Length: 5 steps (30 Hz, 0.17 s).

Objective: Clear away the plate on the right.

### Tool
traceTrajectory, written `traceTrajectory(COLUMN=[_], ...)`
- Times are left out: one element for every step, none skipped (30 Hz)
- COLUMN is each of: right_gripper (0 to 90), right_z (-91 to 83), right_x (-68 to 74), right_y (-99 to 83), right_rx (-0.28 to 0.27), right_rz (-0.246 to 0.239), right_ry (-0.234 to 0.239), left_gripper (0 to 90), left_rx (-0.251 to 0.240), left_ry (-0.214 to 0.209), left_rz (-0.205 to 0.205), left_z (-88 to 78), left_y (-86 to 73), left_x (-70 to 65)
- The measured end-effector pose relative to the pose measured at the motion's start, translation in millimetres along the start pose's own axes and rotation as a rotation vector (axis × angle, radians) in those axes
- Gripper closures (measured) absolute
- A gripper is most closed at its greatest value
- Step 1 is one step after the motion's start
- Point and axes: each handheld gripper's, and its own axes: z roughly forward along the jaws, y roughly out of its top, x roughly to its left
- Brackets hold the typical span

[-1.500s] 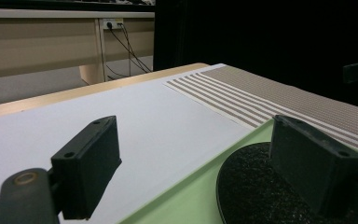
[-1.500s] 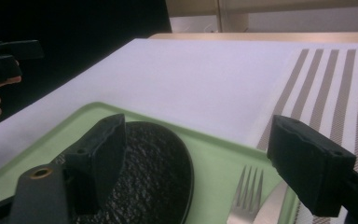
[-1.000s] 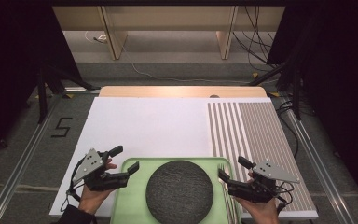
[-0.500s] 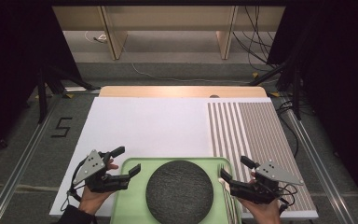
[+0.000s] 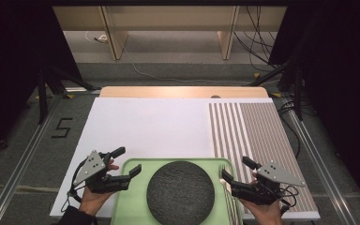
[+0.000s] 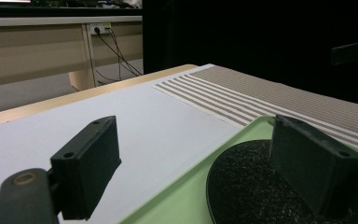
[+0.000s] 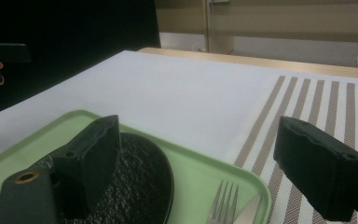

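Both grippers hang wide open over the green tray (image 5: 131, 206), left gripper (image 5: 127, 162) at its left edge, right gripper (image 5: 234, 169) at its right. The dark round plate (image 5: 180, 192) sits mid-tray, a fork (image 7: 223, 200) and knife (image 7: 246, 211) beside it along the right edge

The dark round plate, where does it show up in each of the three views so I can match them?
High view: the dark round plate lies bottom centre on the green tray, between both grippers.
Left gripper view: lower right, partly behind the right-hand finger.
Right gripper view: lower left, partly behind the left-hand finger, with a fork to its right.
Shared landmark: the striped placemat, beyond the tray's rim in all three views.
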Motion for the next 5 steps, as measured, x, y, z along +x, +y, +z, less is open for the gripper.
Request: traceTrajectory(right_gripper=[15.8, 15.8, 15.8, 15.8, 15.8], right_z=[0.2, 0.2, 0.3, 0.4, 0.3], right_x=[0.1, 0.2, 0.3, 0.4, 0.5], right_y=[-0.1, -0.1, -0.2, -0.3, -0.2], right_rx=[-0.001, -0.001, 0.002, 0.002, 0.002], right_rz=[-0.002, -0.003, -0.006, -0.006, -0.007], right_ry=[-0.002, -0.003, -0.002, -0.001, -0.001], left_gripper=[15.5, 15.5, 15.5, 15.5, 15.5], left_rx=[0.000, 0.000, 0.000, 0.000, 0.000], left_ry=[0.000, 0.000, 0.000, 0.000, 0.001], left_rz=[0.000, 0.001, 0.001, 0.000, 0.000], left_z=[0.0, 0.0, 0.1, 0.1, 0.2], left_y=[0.0, 0.0, 0.0, 0.0, 0.0], left_x=[0.0, -0.1, 0.0, 0.0, 0.0])
